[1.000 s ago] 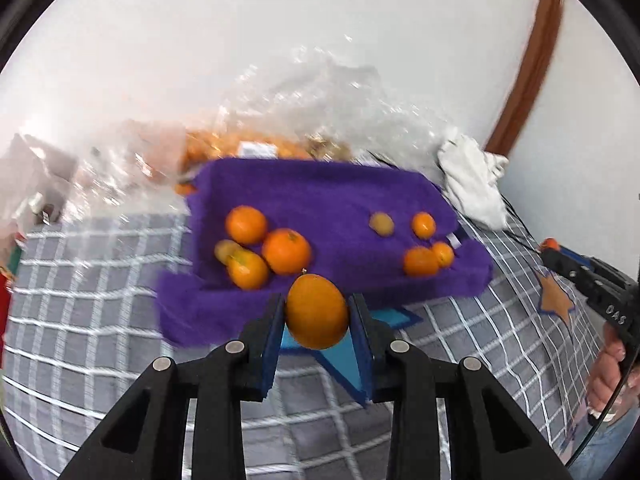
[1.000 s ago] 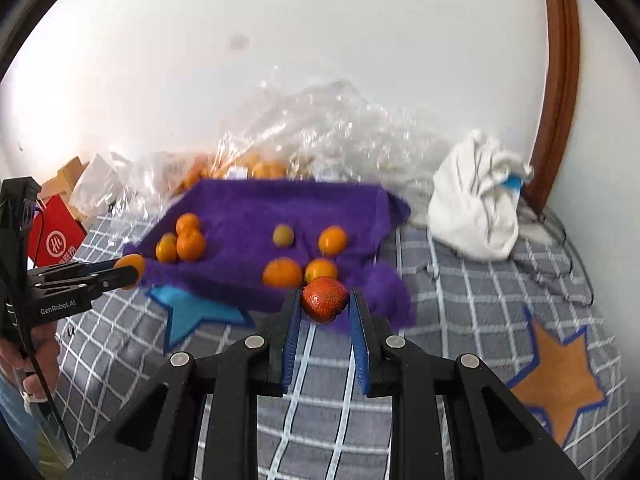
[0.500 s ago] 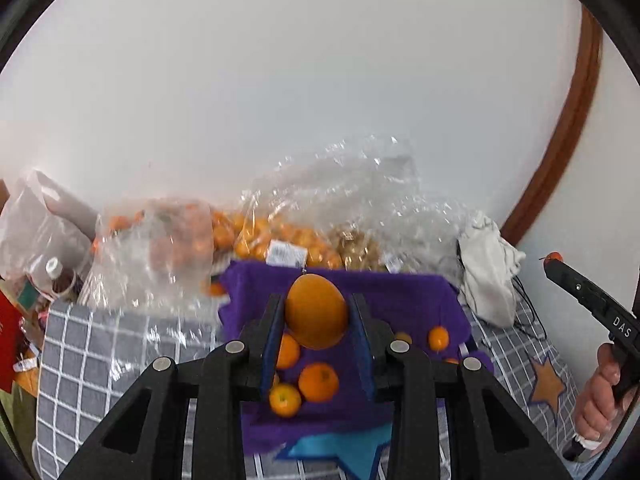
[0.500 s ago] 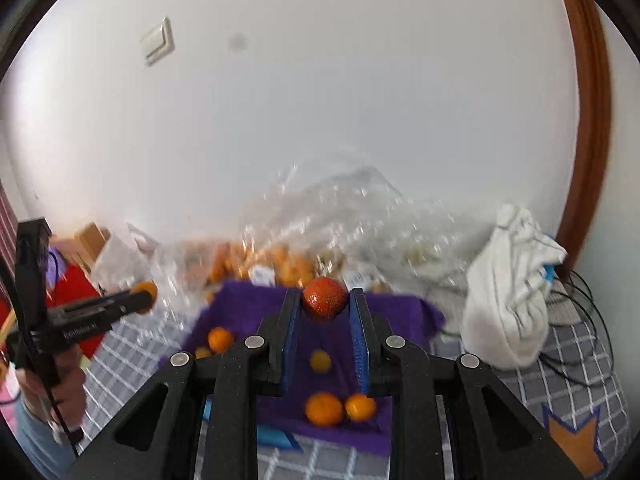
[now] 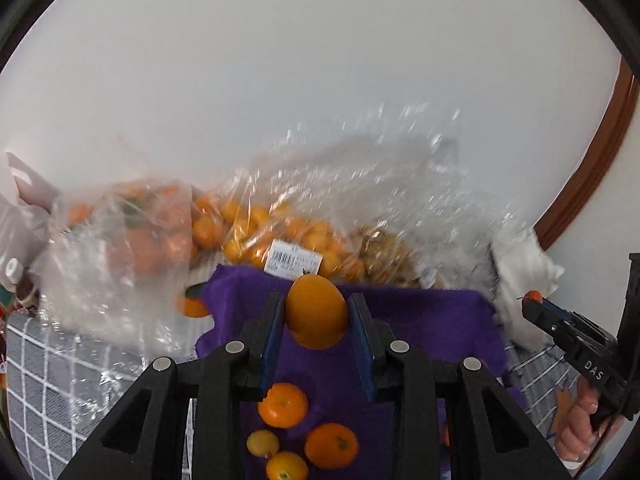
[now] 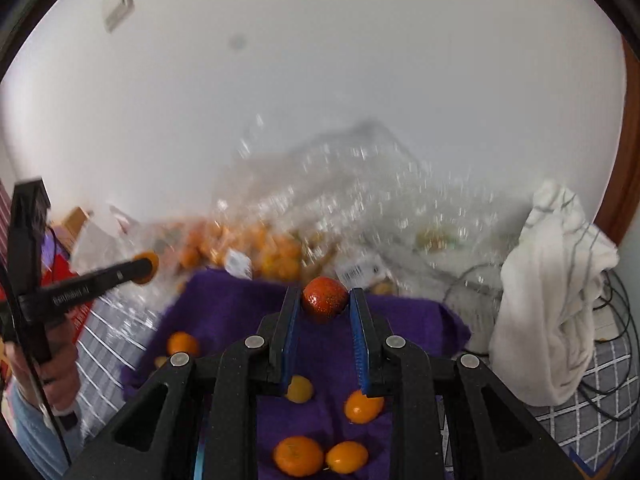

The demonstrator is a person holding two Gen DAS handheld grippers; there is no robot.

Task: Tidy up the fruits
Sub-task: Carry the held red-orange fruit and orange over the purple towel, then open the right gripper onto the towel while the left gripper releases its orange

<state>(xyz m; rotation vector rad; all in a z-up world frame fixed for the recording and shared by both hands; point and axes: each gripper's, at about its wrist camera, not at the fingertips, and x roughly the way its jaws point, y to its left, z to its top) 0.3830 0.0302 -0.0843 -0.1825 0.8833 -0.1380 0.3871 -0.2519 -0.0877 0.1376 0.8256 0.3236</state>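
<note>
Fruit is held in both grippers above a purple towel (image 5: 420, 320). The left gripper (image 5: 316, 320) is clamped on a smooth, egg-shaped orange (image 5: 316, 312), its blue-lined fingers pressing the fruit's two sides. The right gripper (image 6: 325, 312) is clamped on a smaller, darker, red-orange fruit (image 6: 325, 300) with a pebbled, glossy skin, caught right at the fingertips.

The towel is fuzzy and rumpled, spread over a grey sheet (image 5: 48, 392) with a white grid. On it lie loose fruits in two clusters: round oranges (image 5: 283, 405) and a small yellowish one under the left gripper, and four more (image 6: 298, 456) under the right gripper. The middle of the towel between the clusters is bare.

The towel's far edge butts against crinkled clear plastic bags (image 5: 280, 232) full of small oranges, one bearing a white barcode label (image 5: 294, 262); these are blurred. Behind them rises a plain white wall, so there is little room beyond the towel. At the towel's right edge sits a limp white cloth bundle (image 6: 552, 300) with dark cables beside it, and a brown curved frame (image 5: 592, 168) runs up the wall.
</note>
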